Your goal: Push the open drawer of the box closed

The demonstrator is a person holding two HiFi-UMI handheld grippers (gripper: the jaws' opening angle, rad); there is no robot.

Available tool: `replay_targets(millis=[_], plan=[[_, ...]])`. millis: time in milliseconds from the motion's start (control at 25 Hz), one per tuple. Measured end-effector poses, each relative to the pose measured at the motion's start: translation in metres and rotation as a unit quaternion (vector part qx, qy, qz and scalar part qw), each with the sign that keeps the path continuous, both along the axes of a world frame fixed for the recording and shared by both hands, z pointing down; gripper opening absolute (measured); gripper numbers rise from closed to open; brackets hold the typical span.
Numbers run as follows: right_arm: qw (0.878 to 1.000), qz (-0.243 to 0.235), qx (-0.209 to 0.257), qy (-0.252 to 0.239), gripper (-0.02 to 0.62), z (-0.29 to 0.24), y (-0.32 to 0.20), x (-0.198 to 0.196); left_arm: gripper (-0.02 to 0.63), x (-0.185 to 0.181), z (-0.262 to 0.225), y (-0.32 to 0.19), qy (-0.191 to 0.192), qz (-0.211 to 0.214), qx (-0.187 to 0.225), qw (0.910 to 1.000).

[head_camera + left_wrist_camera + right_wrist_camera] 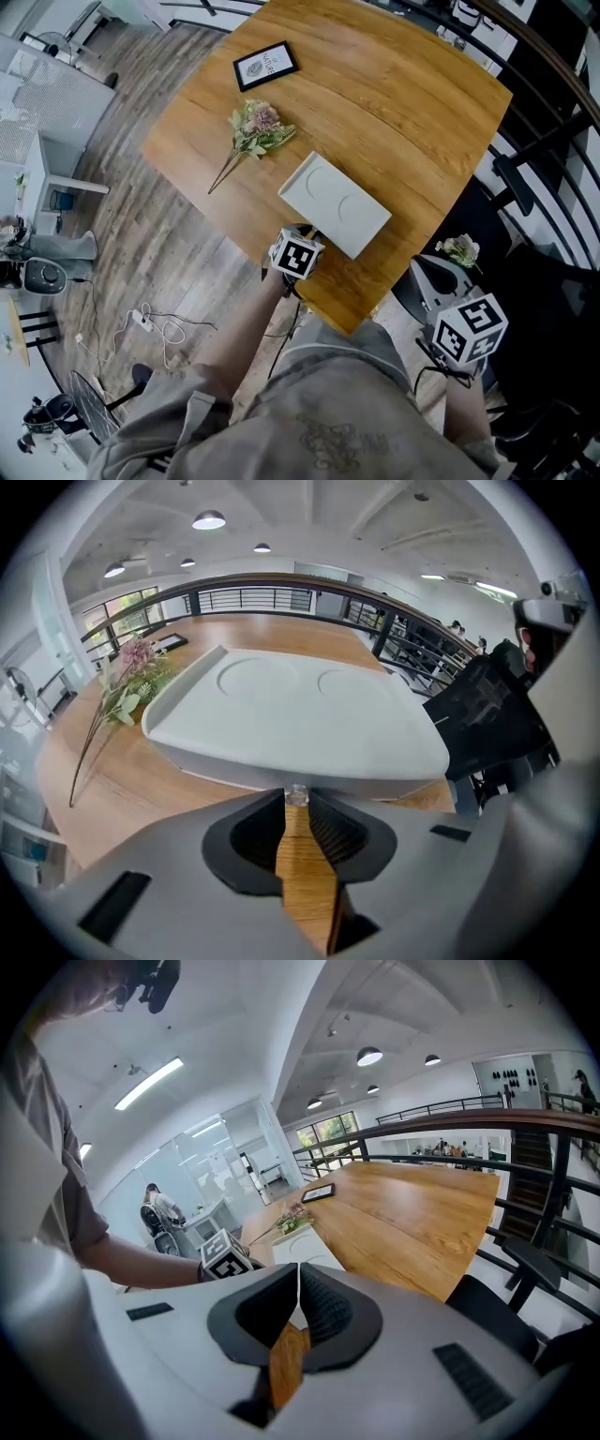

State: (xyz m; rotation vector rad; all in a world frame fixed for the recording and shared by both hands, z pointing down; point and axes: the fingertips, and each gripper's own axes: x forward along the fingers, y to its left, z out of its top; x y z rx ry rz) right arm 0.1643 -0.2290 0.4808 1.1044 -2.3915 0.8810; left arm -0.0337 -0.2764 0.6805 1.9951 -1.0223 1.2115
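Sitting at the worktop's (394,103) near edge is the box (335,204); the head view gives its whole lid, with flowers (255,129) and a frame (265,65) beyond. Only the left gripper view catches the small clear knob (297,794) on the box front. The left gripper (297,803) has its jaws a narrow slit apart, tips pinching that knob. The right gripper (299,1274) is off the worktop's edge, jaws tip to tip, nothing between.
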Motion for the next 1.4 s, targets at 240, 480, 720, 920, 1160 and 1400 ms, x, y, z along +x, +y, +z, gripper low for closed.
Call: replay_targets(millis=[240, 480, 720, 920, 1160, 1400], plan=[[0.999, -0.025, 0.025, -0.011, 0.034, -0.018, -0.005, -0.007, 0.089, -0.011, -0.029, 0.011, 0.000, -0.028, 0.029, 0.9992], [0.993, -0.067, 0.095, -0.035, 0.034, -0.067, -0.013, -0.027, 0.083, -0.031, -0.100, 0.009, 0.025, -0.069, 0.103, 0.9920], [0.975, -0.096, 0.186, -0.077, 0.032, -0.132, -0.007, -0.036, 0.054, -0.023, -0.211, -0.008, 0.104, -0.109, 0.210, 0.9661], [0.960, -0.094, 0.246, -0.096, 0.032, -0.182, -0.001, -0.031, 0.032, -0.008, -0.300, -0.006, 0.112, -0.065, 0.312, 0.9411], [0.942, -0.084, 0.305, -0.110, 0.032, -0.233, 0.007, -0.024, 0.023, 0.011, -0.396, 0.011, 0.109, -0.003, 0.430, 0.8963], [0.929, -0.080, 0.342, -0.116, 0.032, -0.261, 0.014, -0.025, 0.018, 0.012, -0.449, 0.032, 0.156, 0.007, 0.484, 0.8609]])
